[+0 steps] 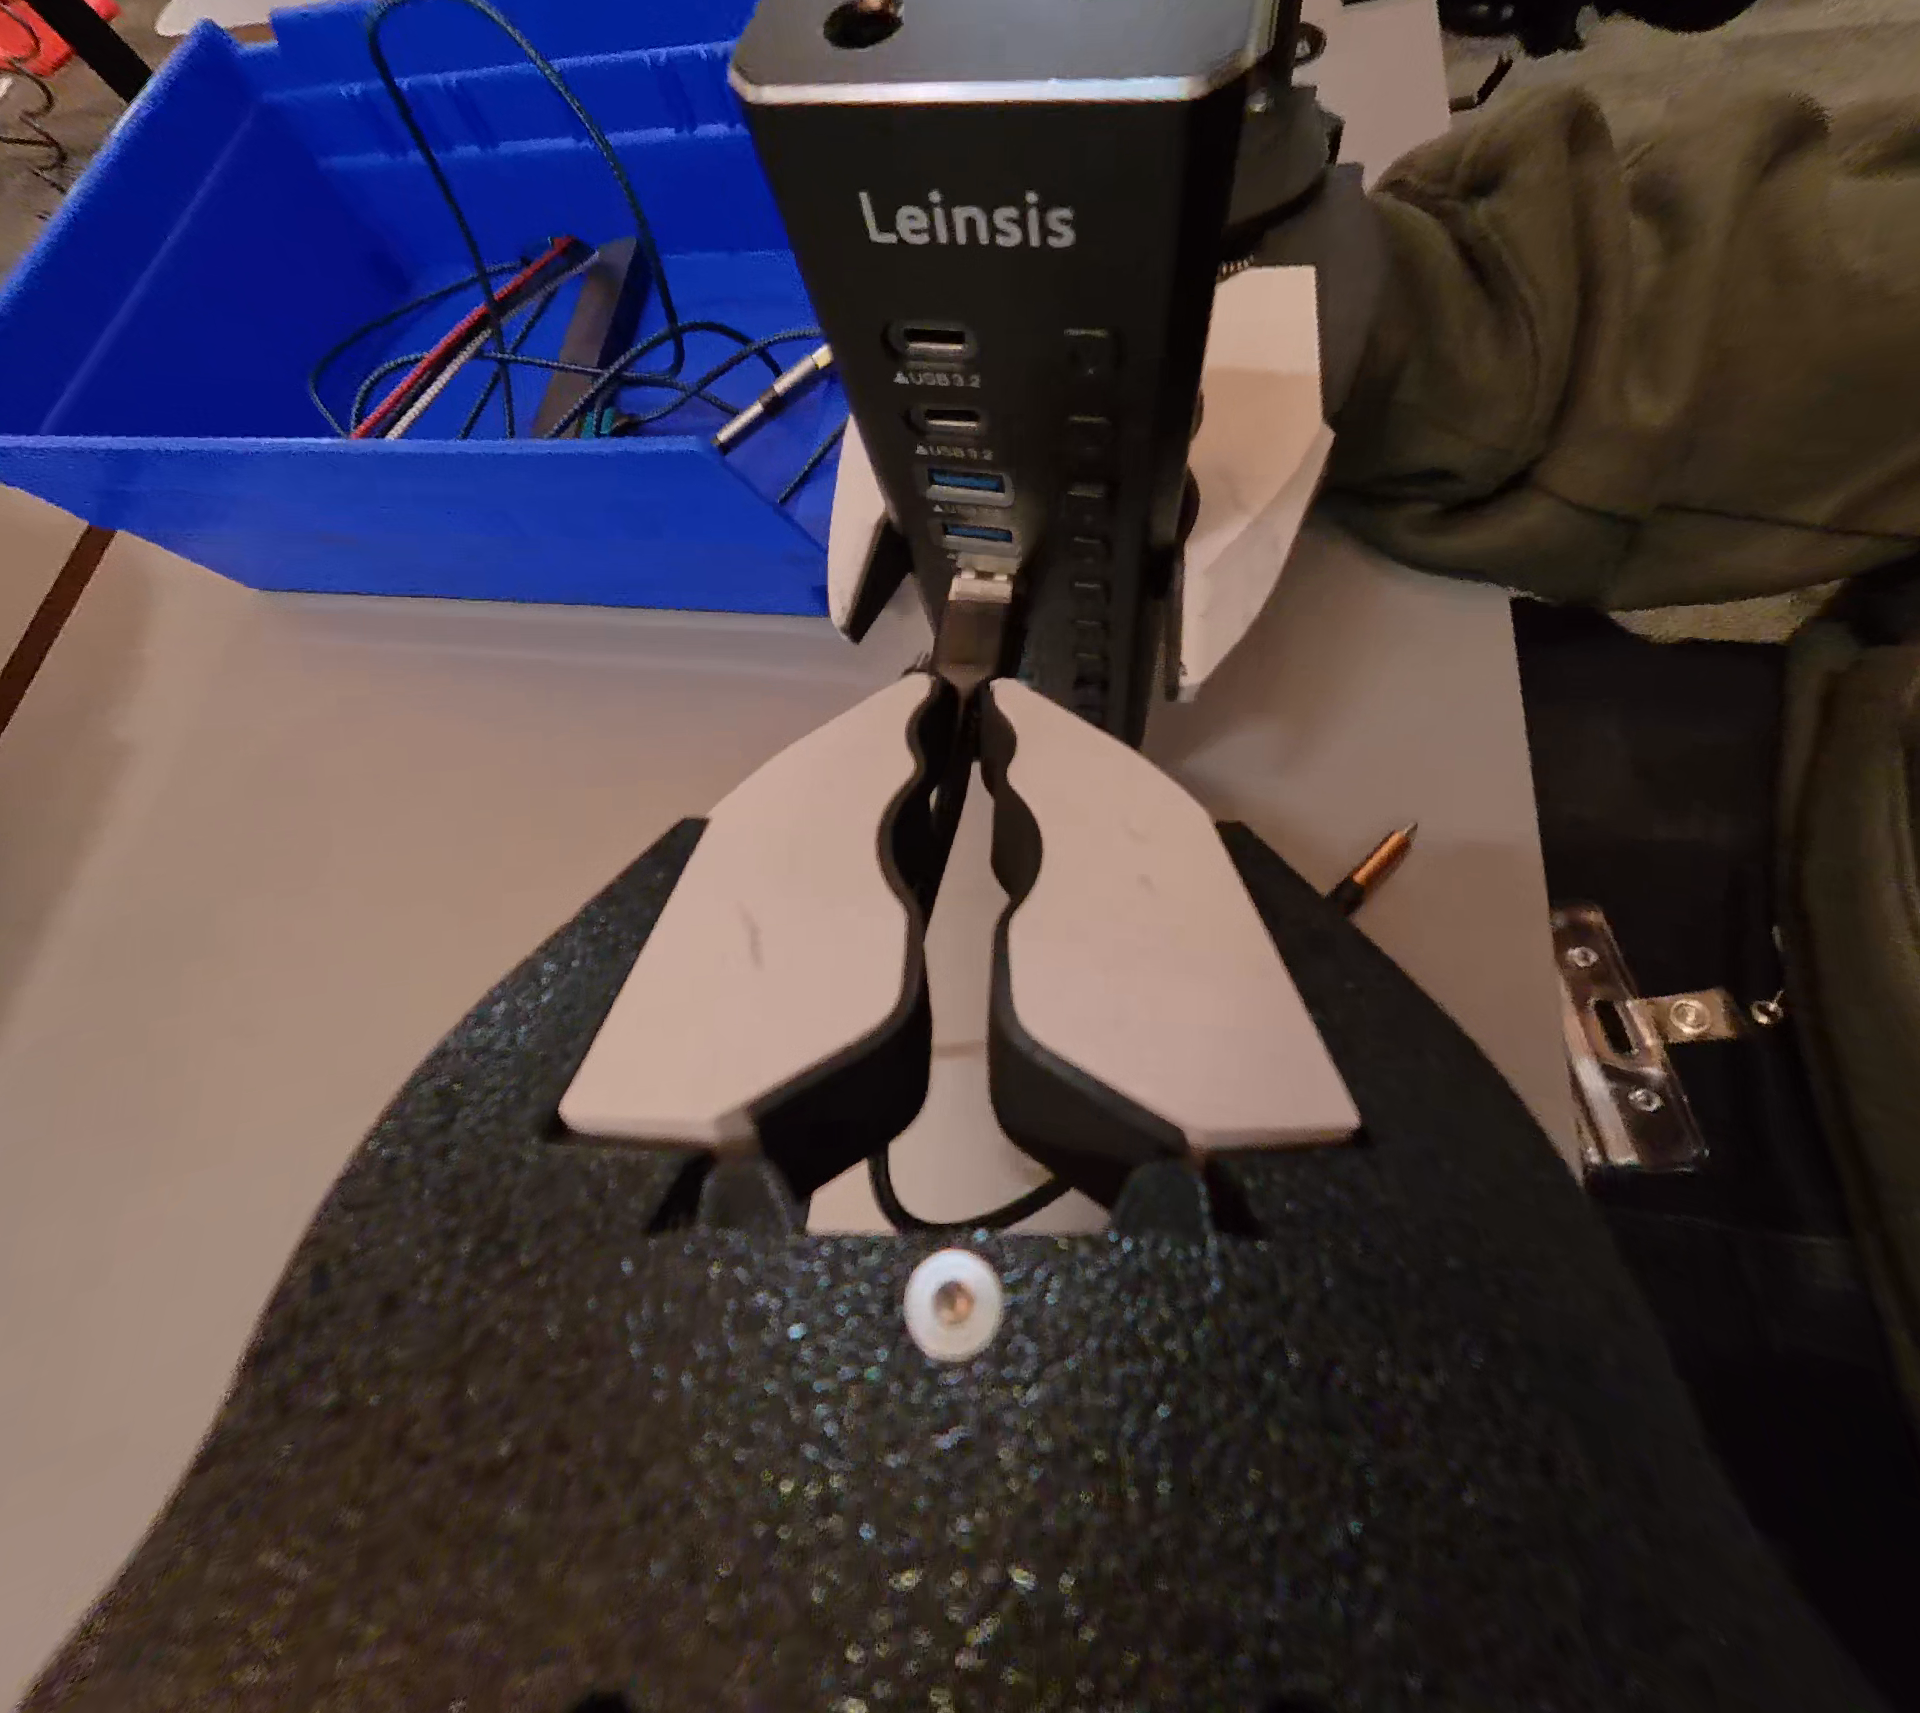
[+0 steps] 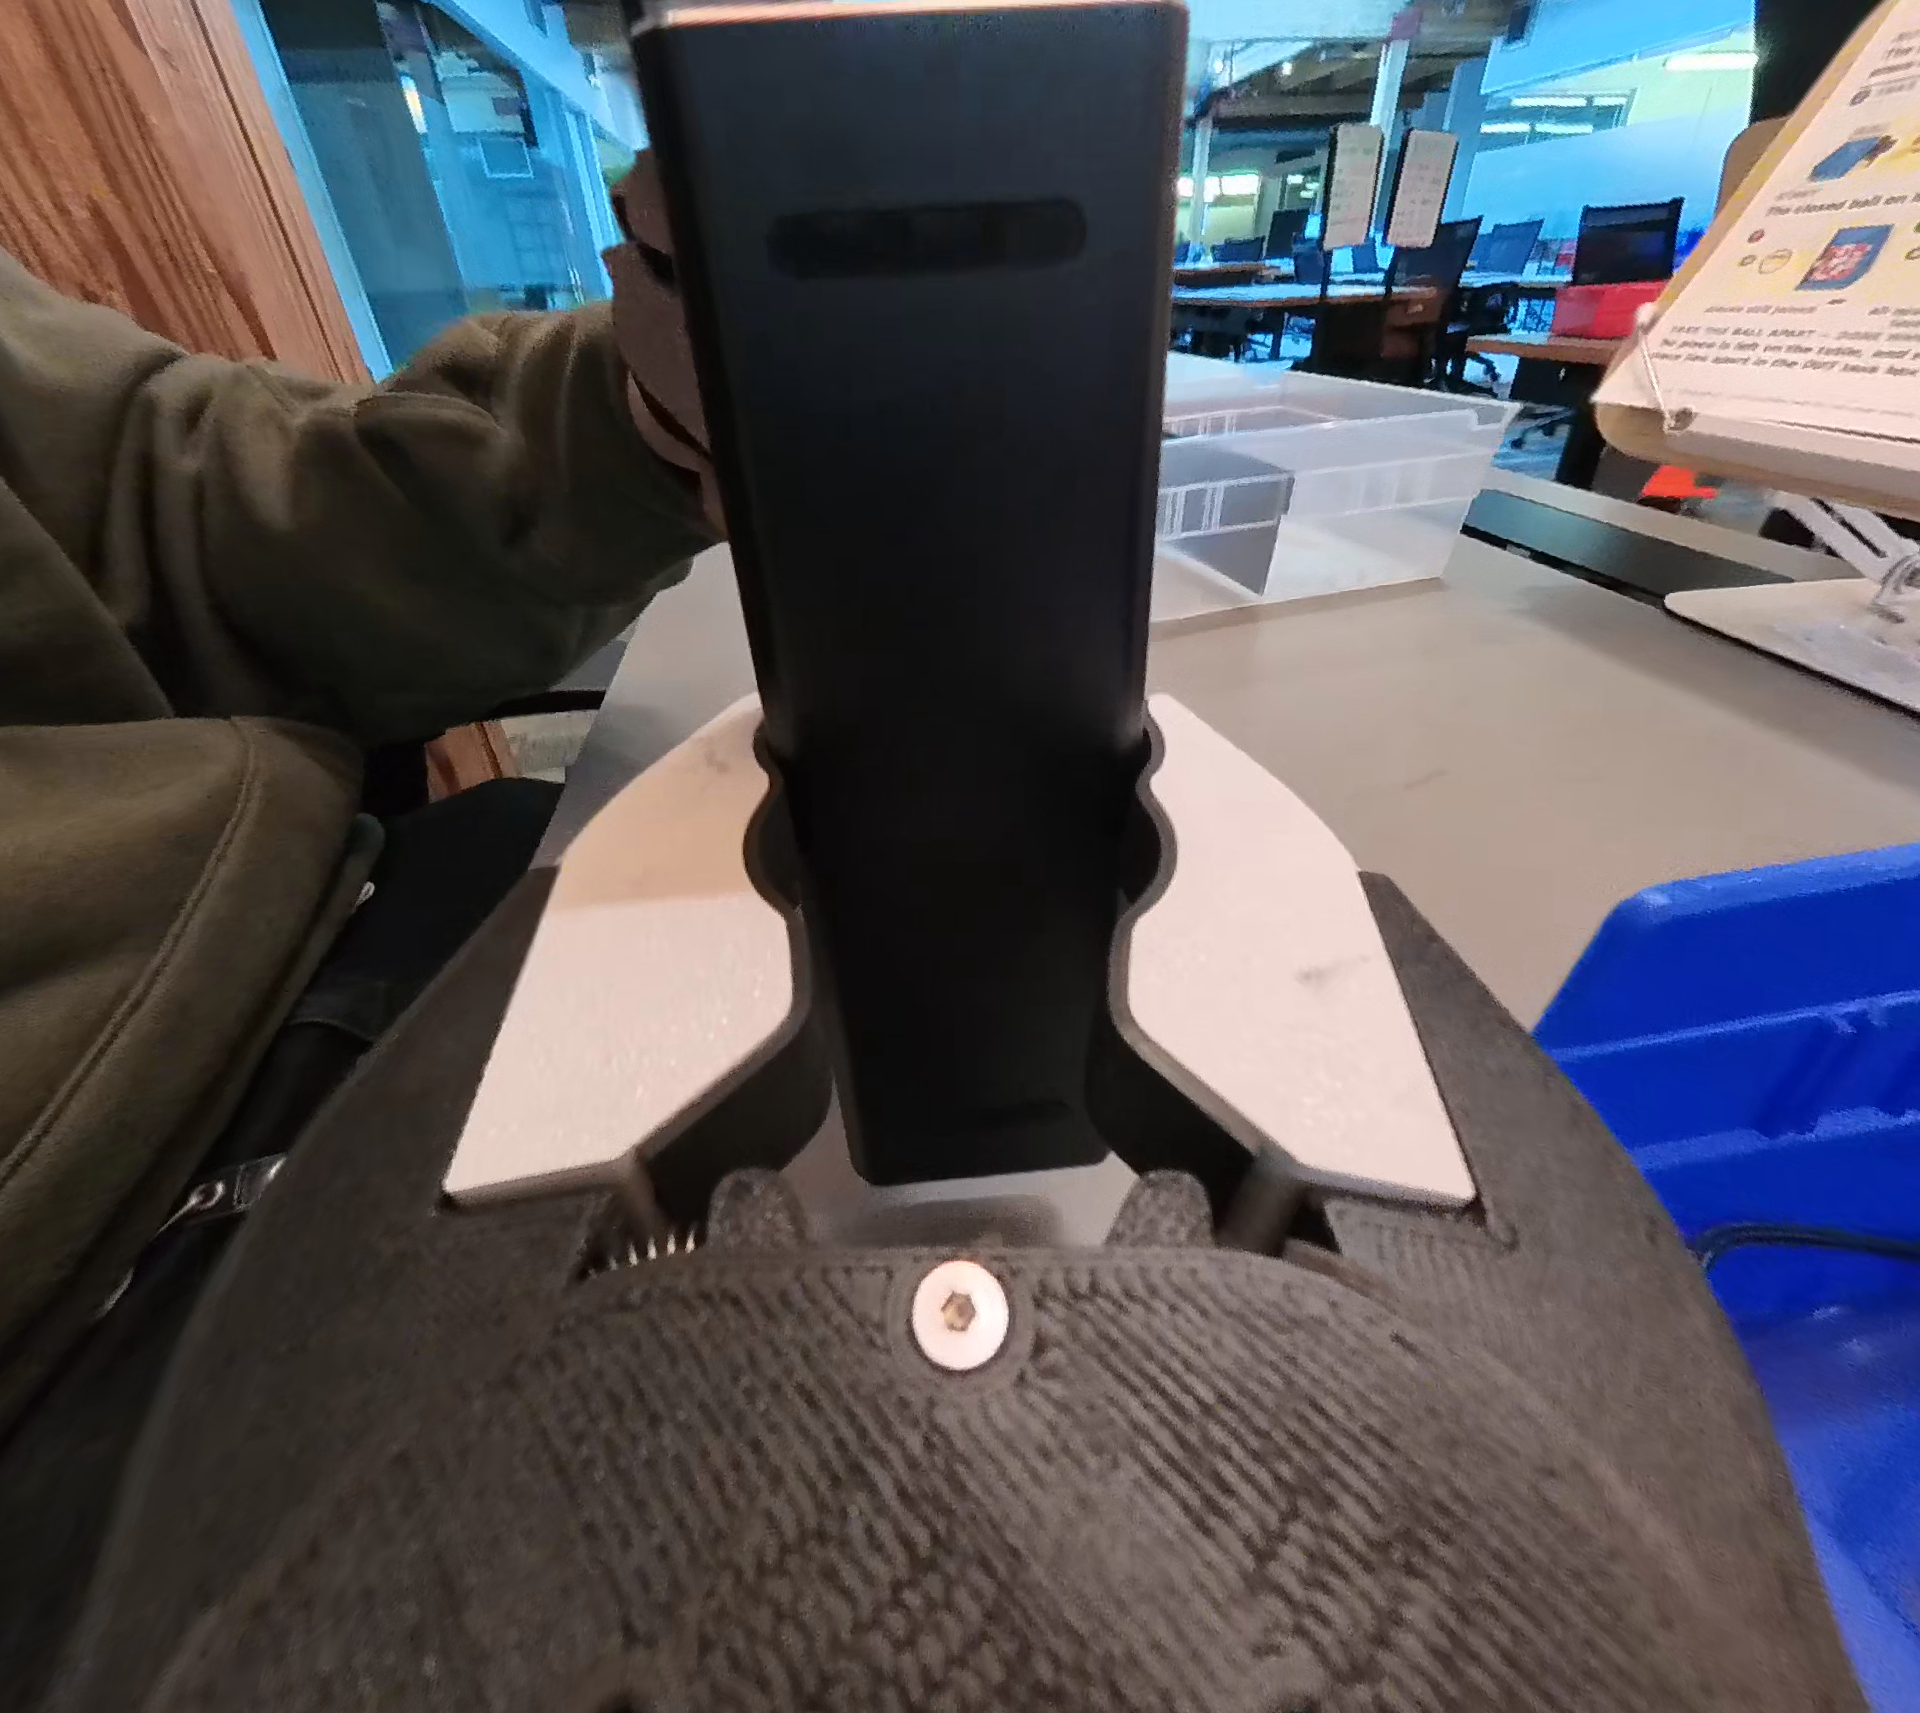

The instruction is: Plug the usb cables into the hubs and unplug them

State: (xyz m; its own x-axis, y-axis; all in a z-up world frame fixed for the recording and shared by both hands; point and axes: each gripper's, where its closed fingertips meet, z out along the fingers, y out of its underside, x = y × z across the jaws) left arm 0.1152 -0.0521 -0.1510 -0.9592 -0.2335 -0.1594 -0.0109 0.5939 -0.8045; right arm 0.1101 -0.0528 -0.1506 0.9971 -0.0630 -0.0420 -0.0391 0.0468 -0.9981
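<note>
A black USB hub [image 1: 997, 292] stands upright above the table, its port side facing the left wrist view. My right gripper [image 1: 1023, 614] is shut on the hub's lower part. In the right wrist view the hub's plain back [image 2: 935, 572] fills the space between the fingers of my right gripper [image 2: 951, 759]. My left gripper [image 1: 964, 689] is shut on a USB cable plug [image 1: 977, 624]. The plug's metal tip sits at a port low on the hub, just under two blue ports. I cannot tell how deep it is seated. The cable [image 1: 966, 1206] loops back under the fingers.
A blue bin [image 1: 343, 510] at left holds several braided cables [image 1: 488, 375] and a grey hub; it also shows in the right wrist view [image 2: 1766, 1092]. A clear bin [image 2: 1351, 500] and an instruction stand [image 2: 1766, 313] lie behind. A loose plug [image 1: 1377, 863] lies near the table's right edge. An olive sleeve [image 1: 1621, 333] reaches in. Both grippers' tips are close together, under 4 cm apart.
</note>
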